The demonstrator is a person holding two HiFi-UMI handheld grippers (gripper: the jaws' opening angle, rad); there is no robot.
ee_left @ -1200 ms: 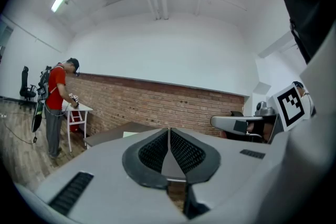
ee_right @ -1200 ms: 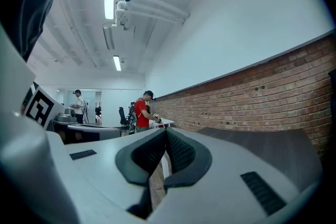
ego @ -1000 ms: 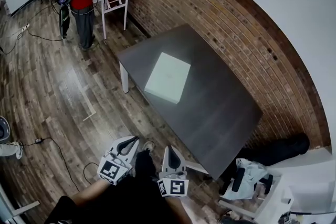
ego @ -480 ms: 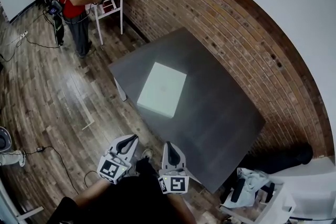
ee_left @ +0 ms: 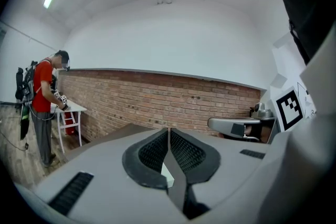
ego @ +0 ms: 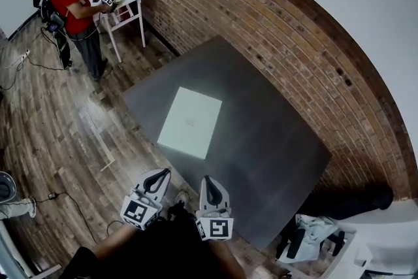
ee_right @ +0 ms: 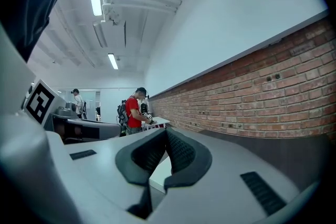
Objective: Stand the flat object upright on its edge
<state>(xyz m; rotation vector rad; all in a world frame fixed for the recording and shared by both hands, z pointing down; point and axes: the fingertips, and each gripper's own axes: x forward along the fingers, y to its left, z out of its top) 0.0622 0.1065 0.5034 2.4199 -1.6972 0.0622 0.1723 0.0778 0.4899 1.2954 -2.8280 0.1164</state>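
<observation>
Head view: 1 white panel [ego: 190, 122] flat on 1 table [ego: 274, 140].

Dark table [ego: 261, 140]; white flat object [ego: 190, 122], maybe board, lying flat.

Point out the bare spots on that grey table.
Bare: the wide stretch of table between the white board and the brick wall, and the corner nearest you. Tight only along the left edge, where the board lies.

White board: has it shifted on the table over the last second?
No. The board lies flat at the same spot near the table's left corner; only the view shifted.
</observation>
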